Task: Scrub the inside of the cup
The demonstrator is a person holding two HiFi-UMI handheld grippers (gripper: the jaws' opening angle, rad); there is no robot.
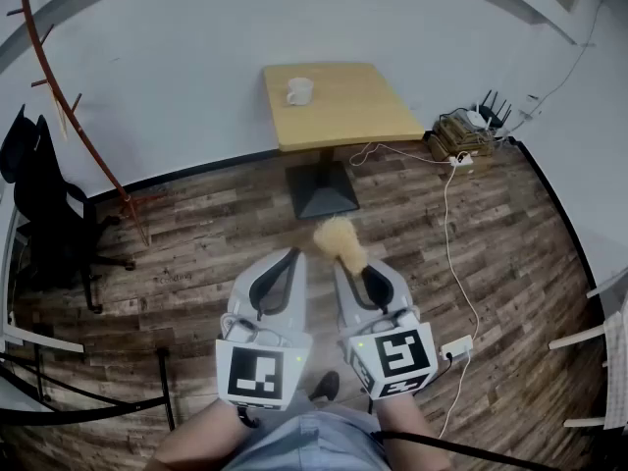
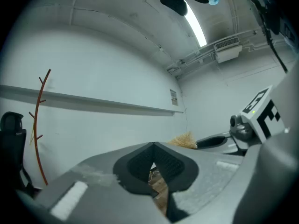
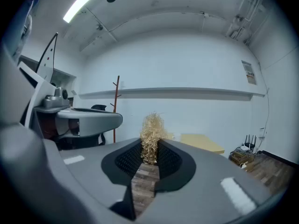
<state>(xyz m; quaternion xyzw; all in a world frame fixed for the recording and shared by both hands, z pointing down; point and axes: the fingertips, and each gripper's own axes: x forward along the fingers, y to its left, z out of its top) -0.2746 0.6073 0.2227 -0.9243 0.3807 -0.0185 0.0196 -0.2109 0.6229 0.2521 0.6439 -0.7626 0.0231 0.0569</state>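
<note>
Though far from the cup, right tongs tight on frizzy straw scrubber, left tongs clenched.

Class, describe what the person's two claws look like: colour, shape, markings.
Both the left claw and right claw are light grey, tapering shells with black ribbed pads. Each carries a white cube with black square markers; the right one shows a green light.

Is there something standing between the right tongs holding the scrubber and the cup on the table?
Nothing visible. Only wooden floor lies between the right tongs, shut on the scrubber, and the table; the cup stands alone on it.
</note>
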